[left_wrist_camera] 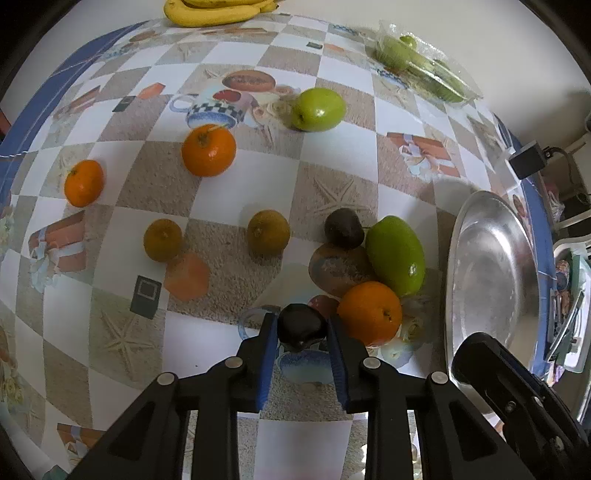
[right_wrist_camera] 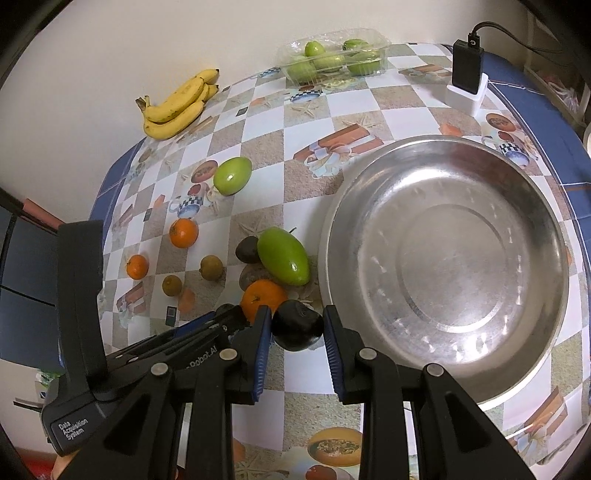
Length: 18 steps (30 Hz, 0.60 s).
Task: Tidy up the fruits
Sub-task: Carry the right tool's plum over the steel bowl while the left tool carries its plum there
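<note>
In the left wrist view, a small orange [left_wrist_camera: 84, 182] sits at the far left of the checked tablecloth [left_wrist_camera: 258, 177]. Next come a brownish round fruit [left_wrist_camera: 162, 240], a bigger orange [left_wrist_camera: 208, 155] above it, and another brownish fruit [left_wrist_camera: 268, 232] in the middle. Bananas [left_wrist_camera: 218, 13] lie at the top edge.

At the bottom middle, the left gripper [left_wrist_camera: 302, 318] has its two blue fingers pressed on both sides of a dark round fruit [left_wrist_camera: 302, 326]. I cannot tell if the fruit is off the cloth.

A round green fruit [left_wrist_camera: 319, 109] sits higher up. To the right is a little pile: a small dark fruit [left_wrist_camera: 343, 228], a big brown fruit [left_wrist_camera: 338, 269], a front orange [left_wrist_camera: 369, 312] and a long green fruit [left_wrist_camera: 396, 254], all touching. The front orange is just beside the gripper's right finger.

A clear box of green fruits [left_wrist_camera: 424, 66] is at the upper right. The silver bowl [left_wrist_camera: 491, 266] fills the right side.

In the right wrist view, the left gripper reaches in from the lower left. At the bottom middle, the right gripper [right_wrist_camera: 297, 312] squeezes a dark shiny fruit [right_wrist_camera: 297, 329] between its fingers. That fruit is between the front orange and the bowl rim. A black charger [right_wrist_camera: 467, 66] stands at the upper right.
</note>
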Available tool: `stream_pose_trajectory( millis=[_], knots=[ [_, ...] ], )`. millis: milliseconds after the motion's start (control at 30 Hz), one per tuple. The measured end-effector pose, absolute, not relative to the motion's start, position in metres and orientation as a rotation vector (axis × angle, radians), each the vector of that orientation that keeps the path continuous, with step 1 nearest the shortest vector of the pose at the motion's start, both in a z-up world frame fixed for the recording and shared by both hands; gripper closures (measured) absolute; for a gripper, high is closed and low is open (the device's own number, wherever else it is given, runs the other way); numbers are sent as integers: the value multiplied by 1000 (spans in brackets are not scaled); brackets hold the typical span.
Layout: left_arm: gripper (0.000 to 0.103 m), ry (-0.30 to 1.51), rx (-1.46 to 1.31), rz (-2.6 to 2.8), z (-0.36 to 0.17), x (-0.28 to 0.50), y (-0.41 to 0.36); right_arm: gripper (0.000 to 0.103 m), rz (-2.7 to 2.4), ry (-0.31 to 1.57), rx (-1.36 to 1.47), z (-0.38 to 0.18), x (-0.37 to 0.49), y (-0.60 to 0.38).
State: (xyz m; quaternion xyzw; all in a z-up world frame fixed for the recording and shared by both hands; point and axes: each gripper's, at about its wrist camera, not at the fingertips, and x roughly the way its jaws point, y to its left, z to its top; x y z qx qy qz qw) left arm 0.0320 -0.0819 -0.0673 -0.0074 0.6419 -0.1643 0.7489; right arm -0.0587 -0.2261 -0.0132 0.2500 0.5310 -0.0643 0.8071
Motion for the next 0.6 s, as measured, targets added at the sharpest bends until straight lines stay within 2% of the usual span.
stream_pose_trajectory(
  millis=[333,600],
  knots=[
    [74,1281,-26,-411,-29,31,-80,73,-184,1112,579,-11,-64,-246],
    [74,1235,62,-494,-7,29,-121,73,-308,1075,621,-7,-74,-283]
  ],
)
